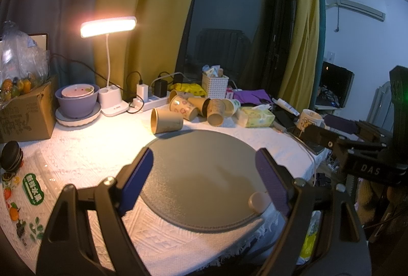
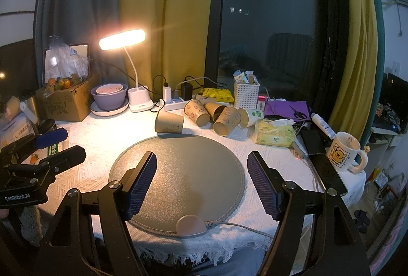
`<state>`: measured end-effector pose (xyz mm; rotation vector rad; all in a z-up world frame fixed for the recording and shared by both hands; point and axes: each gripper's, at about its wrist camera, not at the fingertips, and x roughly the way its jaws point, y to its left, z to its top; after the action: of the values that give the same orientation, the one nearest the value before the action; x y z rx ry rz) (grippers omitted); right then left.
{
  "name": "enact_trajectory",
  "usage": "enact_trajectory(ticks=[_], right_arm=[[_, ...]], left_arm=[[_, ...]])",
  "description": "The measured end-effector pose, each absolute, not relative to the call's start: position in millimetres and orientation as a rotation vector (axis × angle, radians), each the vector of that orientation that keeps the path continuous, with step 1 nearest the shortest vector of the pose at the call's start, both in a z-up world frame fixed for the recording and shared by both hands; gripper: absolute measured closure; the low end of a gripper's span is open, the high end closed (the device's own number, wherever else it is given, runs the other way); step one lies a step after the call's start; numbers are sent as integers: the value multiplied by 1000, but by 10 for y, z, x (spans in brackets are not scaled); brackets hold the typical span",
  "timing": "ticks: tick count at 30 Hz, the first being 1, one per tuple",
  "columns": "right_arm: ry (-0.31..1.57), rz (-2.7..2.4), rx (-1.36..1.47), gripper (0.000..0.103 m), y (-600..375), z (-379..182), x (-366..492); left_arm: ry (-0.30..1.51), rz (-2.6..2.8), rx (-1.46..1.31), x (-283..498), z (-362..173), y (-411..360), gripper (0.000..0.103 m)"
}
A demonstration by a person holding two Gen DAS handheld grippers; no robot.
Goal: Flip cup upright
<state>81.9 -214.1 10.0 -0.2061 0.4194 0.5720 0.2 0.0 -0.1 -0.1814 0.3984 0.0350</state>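
A brown paper cup (image 1: 166,121) lies on its side at the far edge of the round grey mat (image 1: 204,174); it also shows in the right wrist view (image 2: 169,122). Behind it several more paper cups (image 2: 224,120) lie tipped in a heap. My left gripper (image 1: 207,179) is open and empty, hovering over the mat, well short of the cup. My right gripper (image 2: 201,179) is open and empty over the mat (image 2: 178,174), also short of the cup. The left gripper shows at the left edge of the right wrist view (image 2: 51,146).
A lit desk lamp (image 2: 122,39), purple bowl (image 2: 109,97), cardboard box (image 2: 66,102), power strip (image 2: 176,102), white basket (image 2: 246,95), tissue pack (image 2: 275,133), phone (image 2: 323,163) and yellow-print mug (image 2: 344,151) ring the white-clothed table (image 2: 102,138). A pink mat controller (image 2: 191,225) sits at the front edge.
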Motion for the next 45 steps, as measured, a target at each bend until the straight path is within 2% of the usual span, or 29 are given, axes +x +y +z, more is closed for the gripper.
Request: enact_trajectory(ticks=[9,40,45], right_arm=[[438,574,-208,26,-2130,86,938],[576,603,-200,26,-1742,-312,2687],[590,625,-198,26,-1691,-383,2958]], left_arm=[[448,27,-186,218,-63,-8,20],[696,18,-309,2021,-538,332,20],[776,25,-448,2368,-726,475,20]])
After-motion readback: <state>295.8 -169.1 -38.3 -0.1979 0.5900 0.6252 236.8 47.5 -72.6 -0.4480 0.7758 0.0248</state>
